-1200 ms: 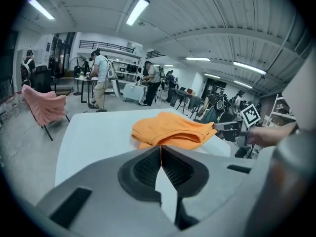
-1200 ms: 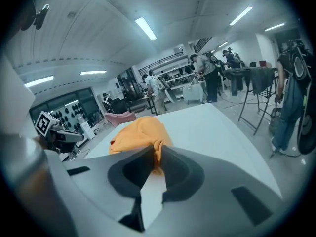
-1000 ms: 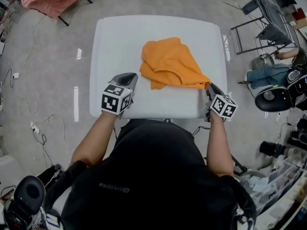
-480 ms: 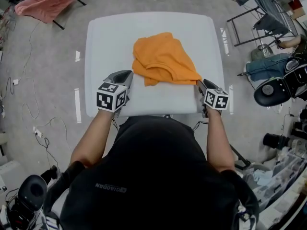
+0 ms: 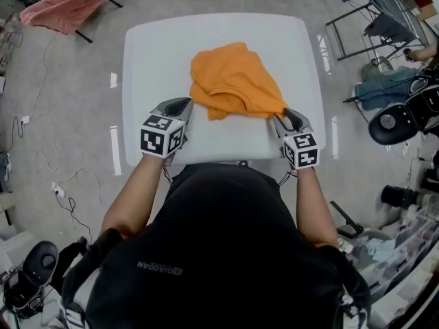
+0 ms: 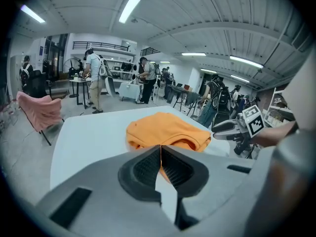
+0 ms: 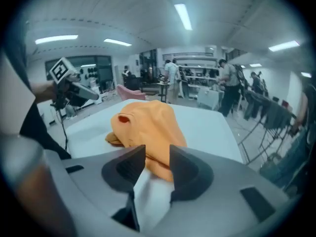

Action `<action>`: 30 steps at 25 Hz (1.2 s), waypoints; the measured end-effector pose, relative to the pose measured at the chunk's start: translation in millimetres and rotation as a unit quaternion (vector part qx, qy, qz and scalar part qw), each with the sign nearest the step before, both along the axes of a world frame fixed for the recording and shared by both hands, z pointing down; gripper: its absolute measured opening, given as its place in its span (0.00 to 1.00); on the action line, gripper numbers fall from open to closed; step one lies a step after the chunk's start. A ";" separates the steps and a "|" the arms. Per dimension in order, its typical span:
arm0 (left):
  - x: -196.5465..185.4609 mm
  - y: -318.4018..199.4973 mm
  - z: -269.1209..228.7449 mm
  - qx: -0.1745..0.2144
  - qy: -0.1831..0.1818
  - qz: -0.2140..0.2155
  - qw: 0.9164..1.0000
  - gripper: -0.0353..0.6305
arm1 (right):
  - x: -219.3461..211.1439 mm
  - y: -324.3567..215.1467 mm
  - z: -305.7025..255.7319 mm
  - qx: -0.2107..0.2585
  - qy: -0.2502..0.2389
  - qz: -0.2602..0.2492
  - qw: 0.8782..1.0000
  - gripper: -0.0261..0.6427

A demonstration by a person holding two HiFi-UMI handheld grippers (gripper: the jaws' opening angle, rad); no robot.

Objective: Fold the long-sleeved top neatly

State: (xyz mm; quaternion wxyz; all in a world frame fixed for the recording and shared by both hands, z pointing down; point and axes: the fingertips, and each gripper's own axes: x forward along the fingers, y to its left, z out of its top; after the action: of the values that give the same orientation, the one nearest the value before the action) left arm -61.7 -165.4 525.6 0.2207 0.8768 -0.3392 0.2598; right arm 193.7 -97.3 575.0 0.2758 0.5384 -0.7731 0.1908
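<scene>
Orange top (image 5: 233,77) lies bunched in a loose heap on the white table (image 5: 158,53), around the middle and toward the person's side, with no sleeves laid out flat. Left gripper (image 5: 183,105) sits just beside the heap's near left edge, jaws shut tight, nothing in them. Right gripper (image 5: 278,117) is at the near right corner. Its jaws have just been opening and stand apart, with the cloth corner just ahead of the gap and no fabric pinched. Judging by the rumpled heap, the folding proper is not yet begun and this looks like the spreading-out step. Next move likely calls for each gripper to take an edge and draw the top flat.
</scene>
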 end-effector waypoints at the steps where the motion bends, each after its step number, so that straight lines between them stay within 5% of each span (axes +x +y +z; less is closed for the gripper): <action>1: 0.3 0.1 0.5 0.000 0.000 0.001 1.000 0.06 | -16.4 -1.1 -0.9 0.011 0.023 -0.036 0.999 0.27; 5: 0.8 0.8 2.0 -0.002 0.001 0.003 1.000 0.06 | -61.3 -7.9 15.9 0.037 0.157 -0.156 0.974 0.27; 8: -3.9 1.5 2.6 -0.003 0.003 0.000 1.000 0.06 | -70.7 -16.0 35.6 0.038 0.229 -0.190 0.954 0.31; 12: -13.1 7.1 3.5 -0.005 0.003 -0.013 1.000 0.06 | -61.3 -23.9 47.1 0.043 0.275 -0.181 0.943 0.33; 16: -20.6 13.9 9.0 -0.007 -0.006 -0.023 1.000 0.06 | -55.8 -31.9 49.6 0.037 0.260 -0.179 0.948 0.31; 19: -20.5 15.0 9.9 -0.002 -0.017 -0.021 1.000 0.06 | -51.3 -42.0 41.9 0.030 0.192 -0.164 0.967 0.16; 23: -16.4 7.6 7.2 0.023 -0.034 -0.006 0.999 0.06 | -45.5 -56.3 13.5 0.024 -0.003 -0.115 0.993 0.13; 27: -1.4 -8.5 9.9 0.063 -0.070 0.034 0.995 0.06 | -24.6 -72.9 -9.1 0.002 -0.191 -0.024 0.981 0.12; 30: 15.8 -19.1 23.5 0.085 -0.118 0.090 0.985 0.18 | -18.5 -81.3 -19.0 -0.008 -0.254 0.010 0.967 0.12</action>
State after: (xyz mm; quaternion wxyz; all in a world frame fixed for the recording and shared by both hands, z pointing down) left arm -45.9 -184.5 549.2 0.0795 0.8826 -0.3032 0.3505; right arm 175.3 -178.6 556.0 0.0727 0.4778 -0.8108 0.3301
